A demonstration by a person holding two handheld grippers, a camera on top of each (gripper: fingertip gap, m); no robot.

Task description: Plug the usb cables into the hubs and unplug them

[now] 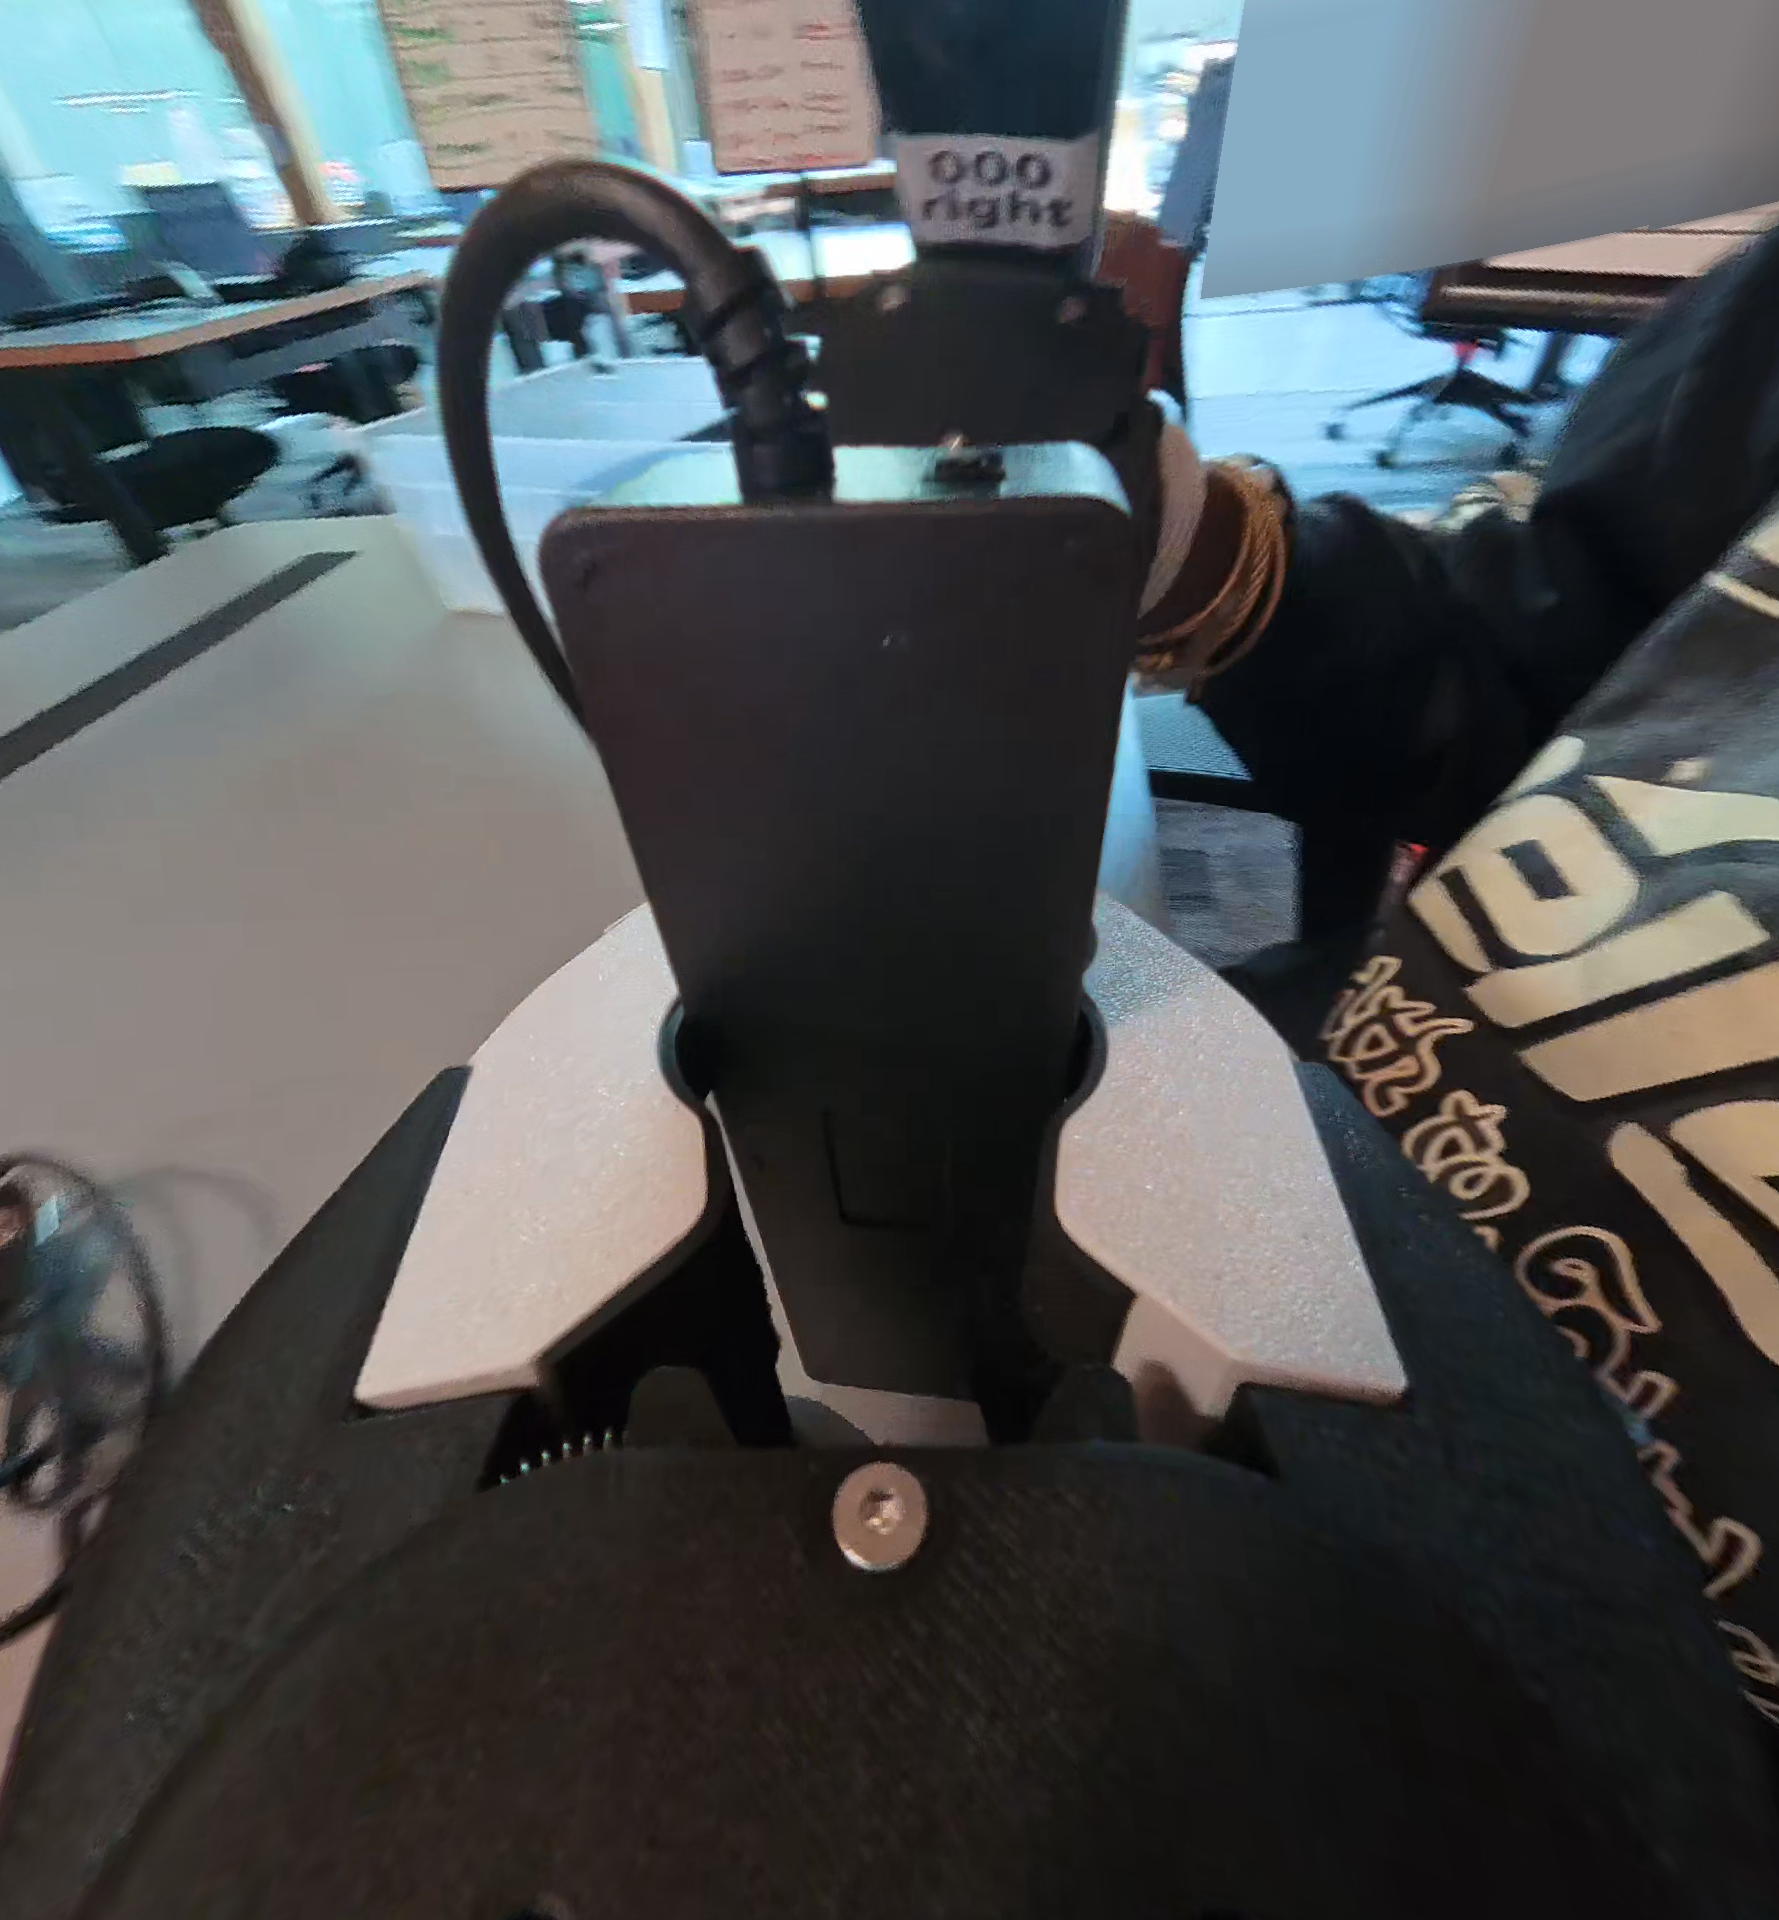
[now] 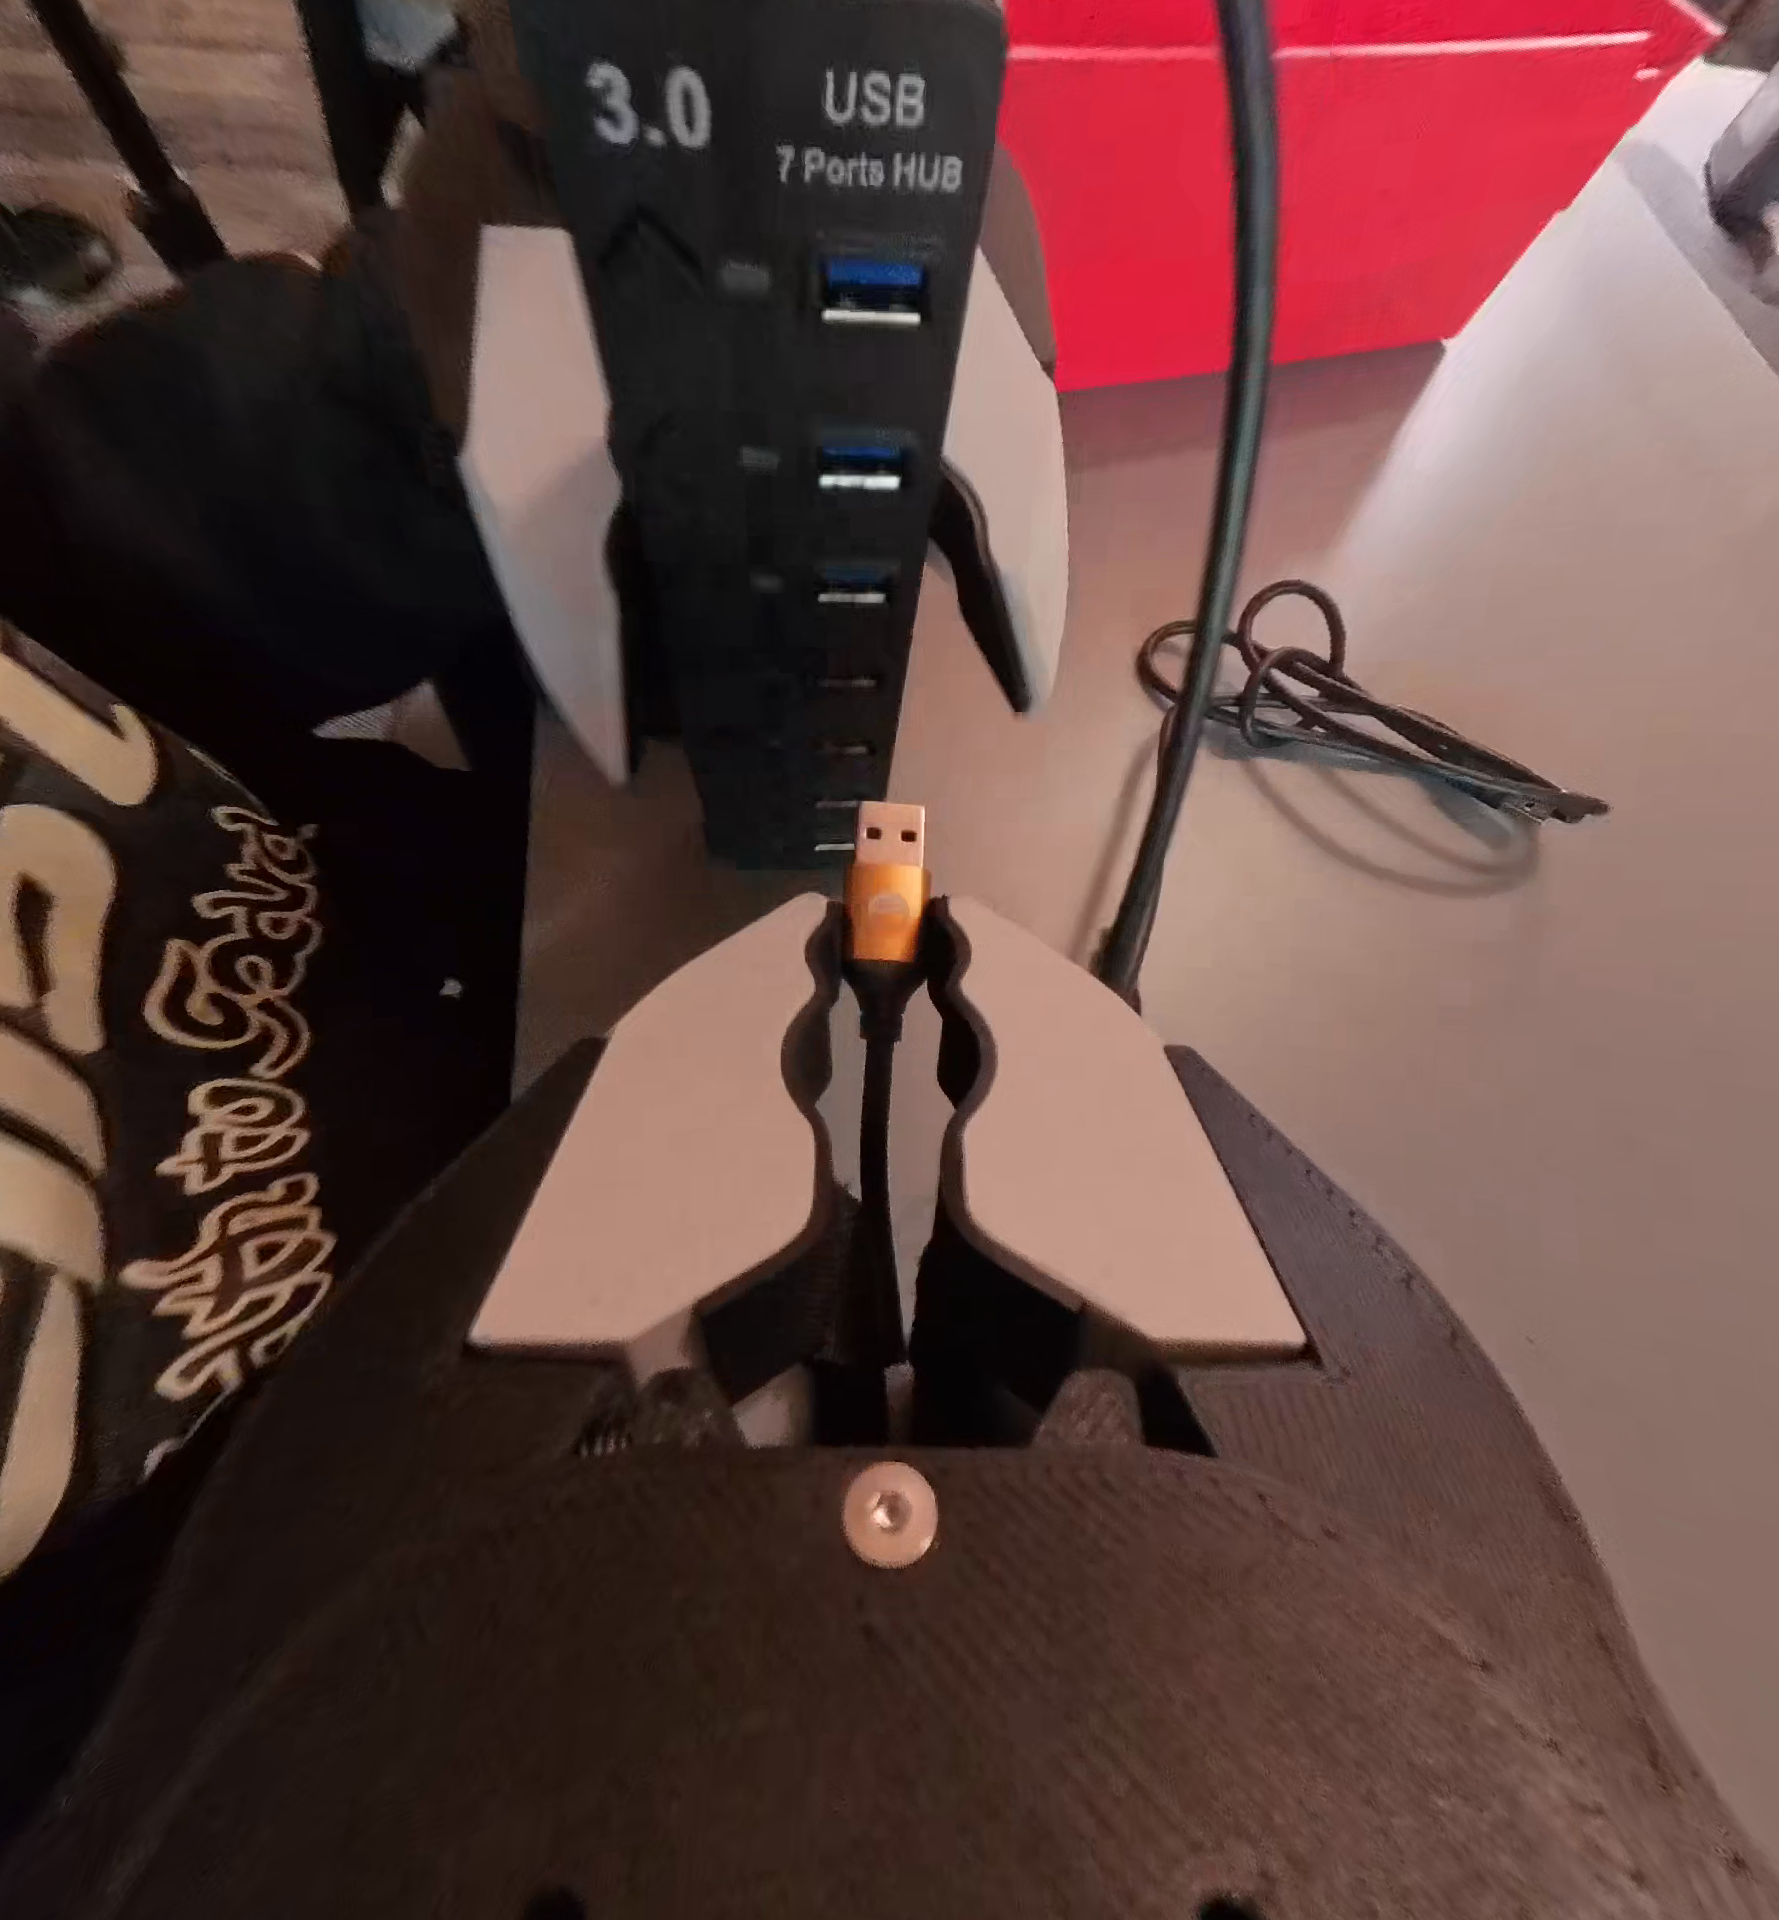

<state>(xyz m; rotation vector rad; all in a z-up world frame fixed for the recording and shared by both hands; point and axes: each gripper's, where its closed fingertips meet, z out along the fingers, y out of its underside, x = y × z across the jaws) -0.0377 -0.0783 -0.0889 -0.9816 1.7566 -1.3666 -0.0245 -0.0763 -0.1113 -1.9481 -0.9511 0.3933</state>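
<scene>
My left gripper (image 1: 885, 1029) is shut on a black USB hub (image 1: 854, 779) and holds it upright, its plain back toward this camera. The hub's thick black cable (image 1: 490, 416) loops out of its top. In the right wrist view the hub (image 2: 760, 416) faces me with a column of ports, held between the left gripper's white fingers (image 2: 542, 520). My right gripper (image 2: 887, 914) is shut on an orange USB plug (image 2: 887, 894) with a black braided cable. The plug's metal tip sits just in front of the hub's lowest ports, not inserted.
A coiled black cable (image 2: 1332, 696) lies on the beige table (image 2: 1487, 1039); it also shows in the left wrist view (image 1: 54, 1299). A red box (image 2: 1280, 187) stands behind the hub. A person's dark printed garment (image 2: 85, 935) is close on the left. The hub's cable (image 2: 1238, 416) hangs down to the right. Left and right tips are no more than a few centimetres apart.
</scene>
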